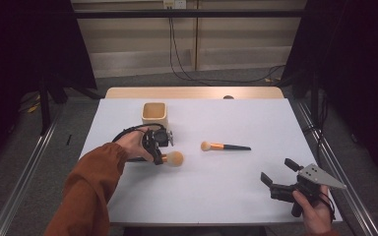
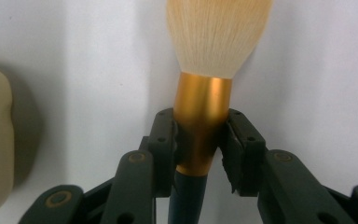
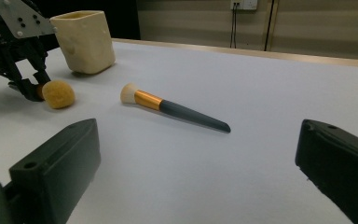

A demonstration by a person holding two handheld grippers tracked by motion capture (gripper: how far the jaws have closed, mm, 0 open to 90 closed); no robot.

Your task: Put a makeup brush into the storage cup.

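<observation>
Right, a white bench [image 1: 236, 191] with a bare wooden strip along its far edge, grey floor around it, dark curtains on both sides and cables hanging down the pale back wall. A cream cup [image 1: 154, 113] stands toward the far left of the bench.

Over to the left hand-held gripper [image 1: 158, 156], just in front of that cup: it is clamped on a big brush [image 1: 173, 158]. In the left gripper view the two black pads press on either side of the gold ferrule [image 2: 200, 112], the dark handle running down between the jaws and the fluffy cream head sticking out past the fingertips. From above, the head points right, low over the bench; whether it rests on the surface I cannot tell.

A second brush [image 1: 224, 146] lies flat near the middle of the bench, head to the left, dark handle to the right, well apart from both grippers.

The right hand-held gripper [image 1: 276, 176] sits at the near right corner, jaws spread wide with nothing between them, aimed toward the middle brush.
</observation>
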